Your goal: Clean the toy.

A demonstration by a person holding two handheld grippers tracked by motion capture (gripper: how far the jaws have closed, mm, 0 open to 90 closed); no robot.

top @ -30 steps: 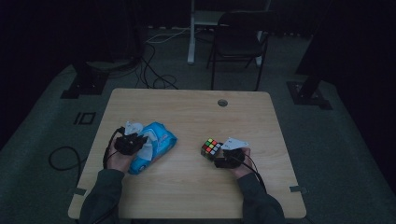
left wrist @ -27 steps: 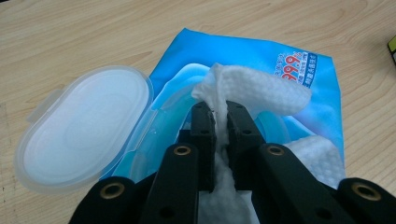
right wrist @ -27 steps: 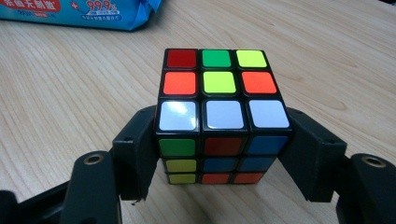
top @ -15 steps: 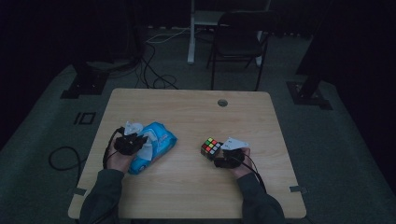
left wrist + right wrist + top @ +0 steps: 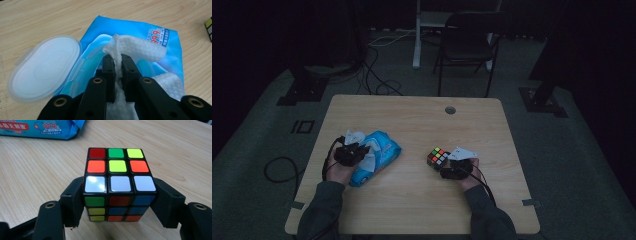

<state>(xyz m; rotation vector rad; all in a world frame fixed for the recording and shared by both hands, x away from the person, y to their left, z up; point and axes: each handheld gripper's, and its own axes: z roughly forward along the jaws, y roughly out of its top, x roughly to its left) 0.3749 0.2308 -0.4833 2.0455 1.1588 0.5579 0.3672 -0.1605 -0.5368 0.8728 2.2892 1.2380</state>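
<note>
Both grabs look done: your left claw (image 5: 118, 65) pinches a wet wipe (image 5: 135, 48) sticking out of the open blue pack (image 5: 160, 42), your right claw (image 5: 120, 202) clamps the cube (image 5: 119, 182) on the tabletop (image 5: 37, 170), wiping remains.

Glossy plastic cube (image 5: 119, 183), dimpled cloth wipe (image 5: 136, 48), matt wood-grain table (image 5: 422, 122)

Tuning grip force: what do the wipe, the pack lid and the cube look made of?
Wipe: soft white nonwoven fabric, by its embossed dot texture and folds. Lid: translucent, semi-glossy plastic, likely moulded, hinged open. Cube: hard black plastic with glossy coloured tiles that catch glare; stickers or inlays, can't tell.
</note>
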